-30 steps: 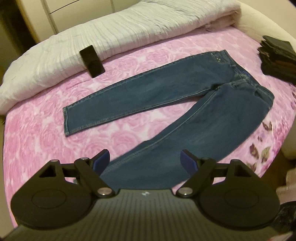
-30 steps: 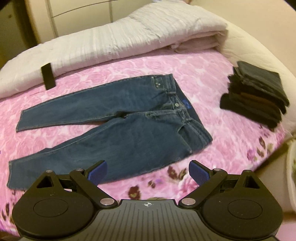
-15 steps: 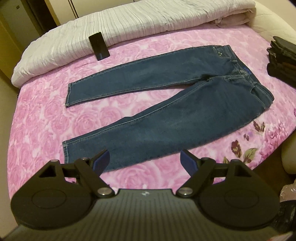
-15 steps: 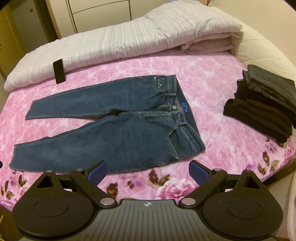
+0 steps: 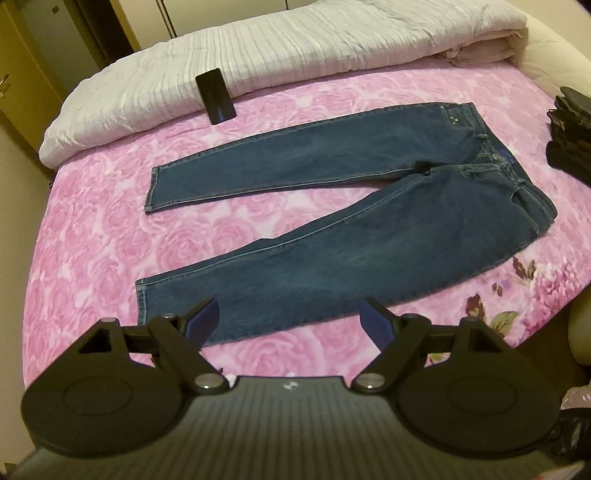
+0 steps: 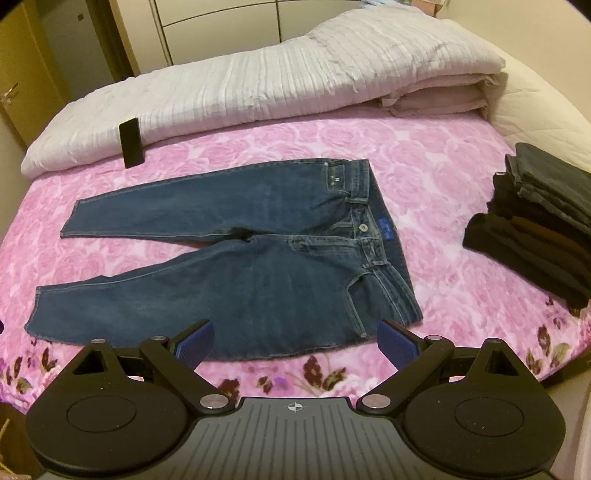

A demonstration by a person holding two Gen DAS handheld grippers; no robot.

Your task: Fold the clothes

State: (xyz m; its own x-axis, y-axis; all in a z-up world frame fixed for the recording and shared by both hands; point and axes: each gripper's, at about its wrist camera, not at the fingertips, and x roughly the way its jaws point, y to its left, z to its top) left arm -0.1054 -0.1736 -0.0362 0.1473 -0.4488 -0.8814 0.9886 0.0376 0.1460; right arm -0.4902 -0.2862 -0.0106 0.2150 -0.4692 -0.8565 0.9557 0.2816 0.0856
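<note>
Jeans: we see the dark blue denim jeans [image 5: 343,229] spread flat on the bed's pink rose-print cover [image 5: 92,258], legs apart, waistband rightward.
Left gripper [image 5: 290,323]: our jaws apart, empty, above the near leg's hem.
Right gripper [image 6: 295,341]: jaws apart, empty, near the waistband.
Stack: dark folded clothes [image 6: 535,221] piled at right.
Phone: black slab [image 5: 215,96] against the white quilt [image 5: 295,48].

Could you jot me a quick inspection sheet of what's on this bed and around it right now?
Surface: bed with pink rose sheet.
Job's things: jeans spread flat, legs apart, unfolded; stack of dark folded clothes to their right.
Clutter: black phone leaning on the rolled white duvet.
Grippers: left gripper open, empty, above the near leg; right gripper open, empty, near the waist.
Cables: nothing seen.
Surroundings: wardrobe doors behind the bed.
</note>
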